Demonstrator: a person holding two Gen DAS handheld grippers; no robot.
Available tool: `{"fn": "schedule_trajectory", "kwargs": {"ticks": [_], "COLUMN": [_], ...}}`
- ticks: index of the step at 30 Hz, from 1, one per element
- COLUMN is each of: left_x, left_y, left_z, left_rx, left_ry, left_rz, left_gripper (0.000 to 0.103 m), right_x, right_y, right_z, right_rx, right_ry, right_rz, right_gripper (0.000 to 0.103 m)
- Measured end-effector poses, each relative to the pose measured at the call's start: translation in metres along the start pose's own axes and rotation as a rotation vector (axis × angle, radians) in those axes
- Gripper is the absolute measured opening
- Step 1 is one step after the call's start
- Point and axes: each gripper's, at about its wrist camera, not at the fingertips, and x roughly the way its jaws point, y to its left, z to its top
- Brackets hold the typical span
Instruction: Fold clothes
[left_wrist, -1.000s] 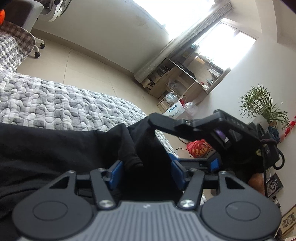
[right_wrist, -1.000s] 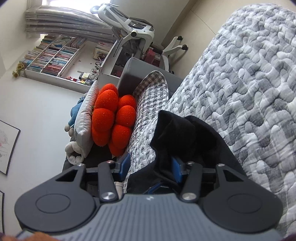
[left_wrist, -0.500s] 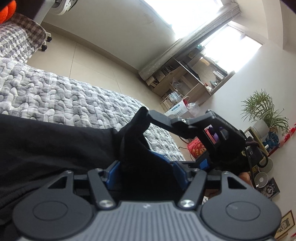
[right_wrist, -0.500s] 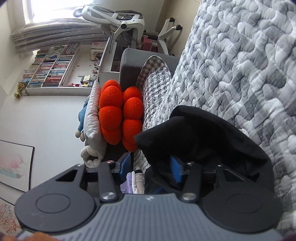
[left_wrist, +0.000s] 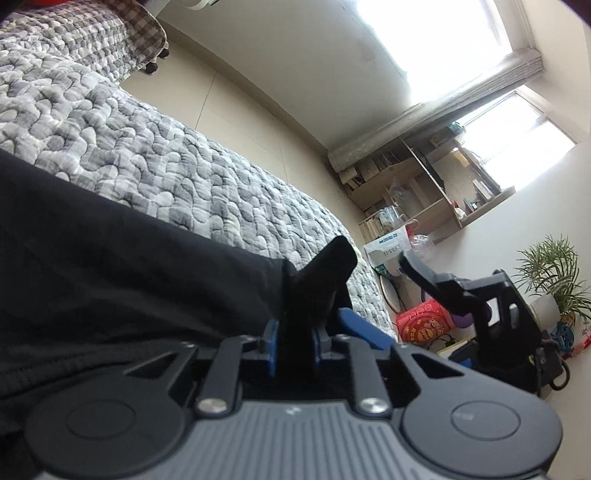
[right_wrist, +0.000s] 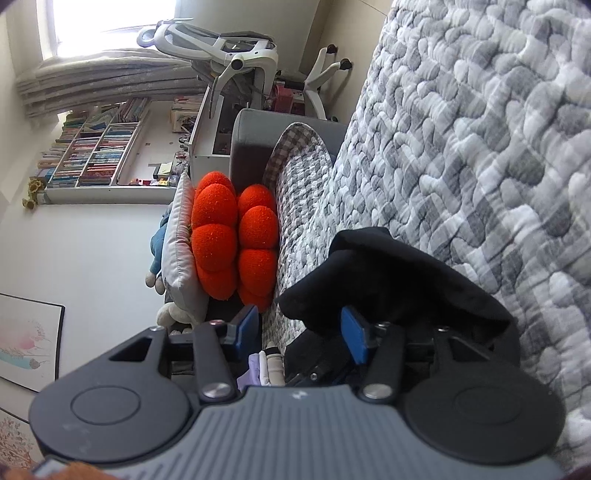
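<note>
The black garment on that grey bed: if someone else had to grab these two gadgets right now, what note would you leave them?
Left gripper: shut on a bunched corner of the black fabric garment, blue pads pinching it.
Right gripper: pads apart; the garment's edge is draped over one pad, so treat it as open, not a firm grip.
Garment: spread across the grey quilted bedspread, the right gripper beside the left.
Done: one corner gripped. No finished fold is visible.
Left: probably regrip with the right, then make and flatten the fold.
</note>
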Motion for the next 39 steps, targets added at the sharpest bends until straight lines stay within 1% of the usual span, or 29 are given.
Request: {"fn": "schedule_trajectory", "kwargs": {"ticks": [2, 5, 6, 8, 10, 11, 12, 14, 15, 18, 20, 23, 28, 29, 33, 39], "left_x": [0.0, -0.008, -0.011, -0.017, -0.022, -0.024, -0.026, -0.031, -0.034, -0.045, -0.055, -0.07, -0.095, -0.101, -0.12, -0.145], "left_y": [-0.001, -0.003, -0.004, -0.006, -0.006, -0.007, -0.007, -0.007, -0.007, -0.004, -0.001, 0.005, 0.021, 0.026, 0.042, 0.071], "left_z": [0.0, 0.003, 0.004, 0.005, 0.005, 0.005, 0.005, 0.007, 0.007, 0.01, 0.013, 0.018, 0.025, 0.026, 0.027, 0.031], "left_rx": [-0.012, -0.034, -0.035, -0.04, -0.047, -0.049, -0.05, -0.053, -0.055, -0.064, -0.073, -0.091, -0.134, -0.143, -0.162, -0.197], "left_ry": [-0.008, -0.029, -0.036, -0.045, -0.051, -0.057, -0.063, -0.074, -0.079, -0.1, -0.118, -0.148, -0.192, -0.2, -0.231, -0.278], "left_rz": [0.009, -0.012, -0.016, -0.024, -0.035, -0.039, -0.042, -0.049, -0.053, -0.067, -0.077, -0.083, -0.081, -0.08, -0.061, 0.013], "left_gripper": [0.014, 0.012, 0.012, 0.011, 0.011, 0.011, 0.011, 0.011, 0.011, 0.011, 0.011, 0.011, 0.01, 0.01, 0.009, 0.008], "right_x": [-0.013, -0.03, -0.037, -0.045, -0.044, -0.04, -0.034, -0.023, -0.017, -0.005, 0.003, 0.016, 0.035, 0.039, 0.043, 0.046], "right_y": [0.005, 0.013, 0.014, 0.012, 0.002, -0.004, -0.009, -0.016, -0.016, -0.014, -0.007, 0.001, 0.01, 0.012, 0.017, 0.023], "right_z": [0.0, 0.002, 0.002, 0.004, 0.005, 0.006, 0.004, 0.0, -0.003, -0.01, -0.015, -0.022, -0.031, -0.033, -0.036, -0.041], "right_rx": [-0.022, -0.065, -0.086, -0.121, -0.117, -0.1, -0.088, -0.079, -0.078, -0.052, -0.064, -0.072, -0.07, -0.069, -0.076, -0.132], "right_ry": [-0.04, -0.136, -0.178, -0.247, -0.256, -0.237, -0.213, -0.17, -0.148, -0.088, -0.058, -0.013, 0.049, 0.061, 0.062, 0.034], "right_rz": [0.009, 0.012, -0.02, -0.116, -0.192, -0.212, -0.234, -0.269, -0.264, -0.162, -0.122, -0.071, -0.009, 0.003, 0.044, 0.002], "right_gripper": [0.055, 0.055, 0.055, 0.054, 0.043, 0.034, 0.028, 0.022, 0.021, 0.02, 0.02, 0.02, 0.02, 0.022, 0.022, 0.025]}}
